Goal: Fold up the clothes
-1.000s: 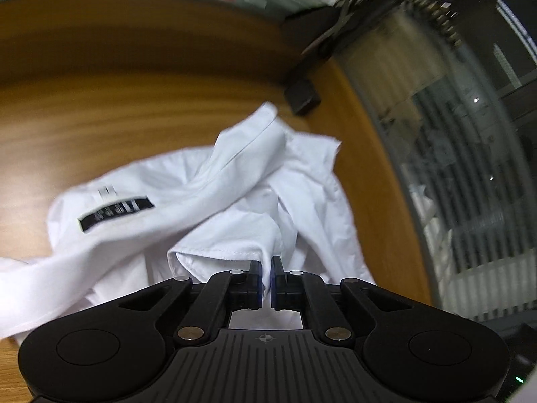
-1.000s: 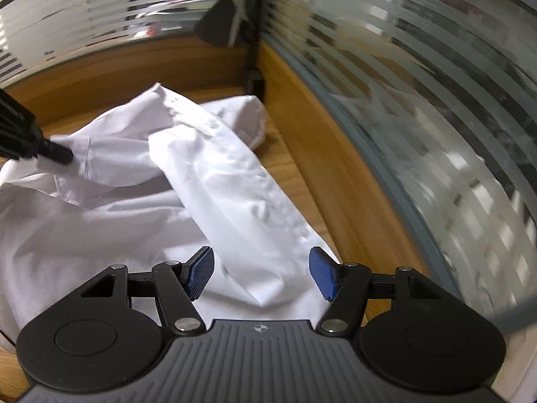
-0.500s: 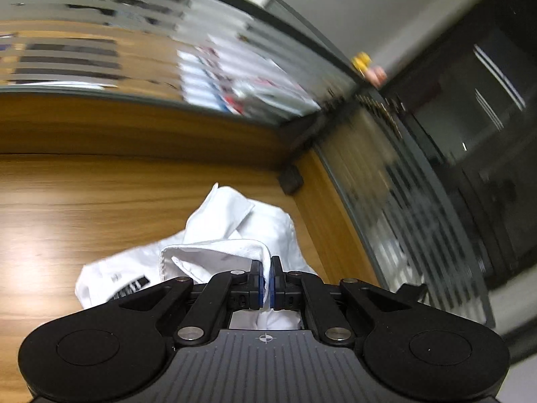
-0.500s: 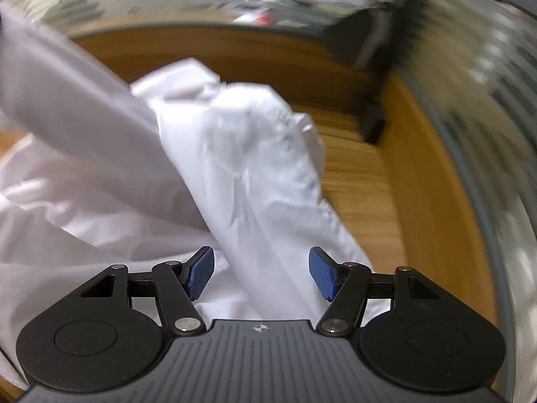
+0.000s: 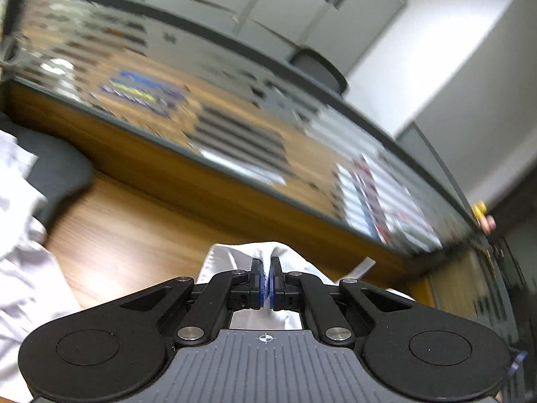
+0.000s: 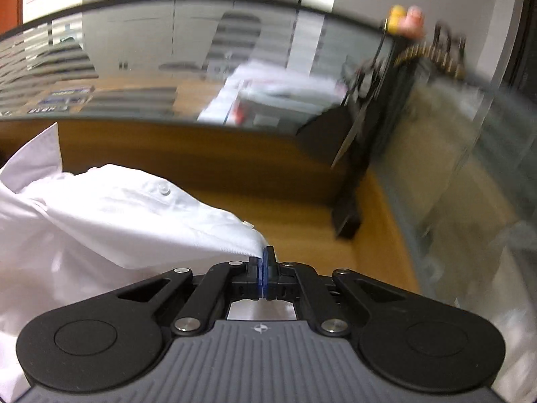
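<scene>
The white shirt [image 6: 110,221] is a crumpled button-up of thin woven cloth; 1 clear button shows on its placket in the right wrist view. It rises off the wooden desk [image 6: 372,235] in a taut ridge that runs from the left of that view to the right gripper [image 6: 264,262], whose blue pads are pressed together on a pinch of its edge. Those jaws have just been closing, with the cloth between them. In the left wrist view the left gripper [image 5: 266,275] is likewise clamped on a fold of the shirt [image 5: 235,255], a hump of fabric standing just past the fingertips above the desk [image 5: 134,238]; more white cloth hangs at the left edge.

Both views are smeared by motion. The striped glass partition [image 5: 251,141] behind the desk is a blur, and what lies beyond it cannot be read. The shirt's lower part is hidden under each gripper body, and its collar label is not in sight. A dark shape at the left of the left wrist view is too blurred to name.

1 second ago the shirt lay spread on the desk with its black label showing and the right jaws stood wide over a sleeve; now the garment is lifted and both cameras look more toward the partition.
</scene>
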`<state>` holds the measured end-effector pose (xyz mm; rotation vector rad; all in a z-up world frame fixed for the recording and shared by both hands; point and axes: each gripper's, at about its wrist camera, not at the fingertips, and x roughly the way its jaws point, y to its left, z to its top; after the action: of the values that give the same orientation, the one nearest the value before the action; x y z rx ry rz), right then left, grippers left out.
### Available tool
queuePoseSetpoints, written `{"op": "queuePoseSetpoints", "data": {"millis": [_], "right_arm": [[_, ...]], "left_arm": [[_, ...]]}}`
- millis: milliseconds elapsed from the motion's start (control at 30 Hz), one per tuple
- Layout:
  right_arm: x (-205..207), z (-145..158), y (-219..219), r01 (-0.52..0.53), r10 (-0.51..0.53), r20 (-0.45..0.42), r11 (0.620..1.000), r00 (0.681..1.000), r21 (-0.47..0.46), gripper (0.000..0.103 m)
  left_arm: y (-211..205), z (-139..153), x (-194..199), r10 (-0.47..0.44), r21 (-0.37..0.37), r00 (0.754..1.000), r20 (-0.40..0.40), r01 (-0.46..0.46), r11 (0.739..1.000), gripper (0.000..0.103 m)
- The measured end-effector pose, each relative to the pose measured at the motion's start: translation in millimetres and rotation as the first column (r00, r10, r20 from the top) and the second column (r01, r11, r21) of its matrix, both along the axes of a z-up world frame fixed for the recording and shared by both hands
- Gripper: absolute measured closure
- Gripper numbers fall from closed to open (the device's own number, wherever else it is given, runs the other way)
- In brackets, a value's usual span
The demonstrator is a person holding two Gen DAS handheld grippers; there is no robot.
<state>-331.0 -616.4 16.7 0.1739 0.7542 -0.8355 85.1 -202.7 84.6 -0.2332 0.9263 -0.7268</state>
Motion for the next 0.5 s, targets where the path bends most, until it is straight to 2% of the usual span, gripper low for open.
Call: {"op": "queuePoseSetpoints", "data": {"millis": [100, 200, 300, 400, 500], "right_arm": [[-0.9, 26.5, -12.0, 0.019, -0.019, 0.001, 0.998, 1.0, -0.058, 0.103], [-1.3, 37.6, -24.0, 0.047, -0.05, -0.021, 0.994, 0.999, -0.095, 0.103], [-6.1, 30.9, -38.0, 0.074, -0.081, -0.062, 0.992, 0.995, -0.103, 0.103], [-8.7, 21.3, -47.3, 0.08, -0.085, -0.07, 0.995, 0.994, -0.064, 0.103], [1.2, 3.4, -39.7, 0.048, -0.053, -0.137, 0.998, 0.989, -0.042, 0.103]], "left_arm": [[21.3, 6.2, 14.9, 0.082, 0.01, 0.996, 0.047, -0.083, 0.997, 0.098], [44.9, -2.7, 28.4, 0.163, 0.011, 0.986, 0.026, -0.163, 0.987, 0.098], [67.7, -20.7, 37.0, 0.241, 0.015, 0.97, -0.027, -0.241, 0.97, 0.098], [73.4, -44.2, 37.0, 0.282, 0.024, 0.953, -0.107, -0.281, 0.959, 0.098], [72.6, -59.8, 26.2, 0.302, 0.082, 0.948, -0.096, -0.295, 0.952, 0.098]]}}
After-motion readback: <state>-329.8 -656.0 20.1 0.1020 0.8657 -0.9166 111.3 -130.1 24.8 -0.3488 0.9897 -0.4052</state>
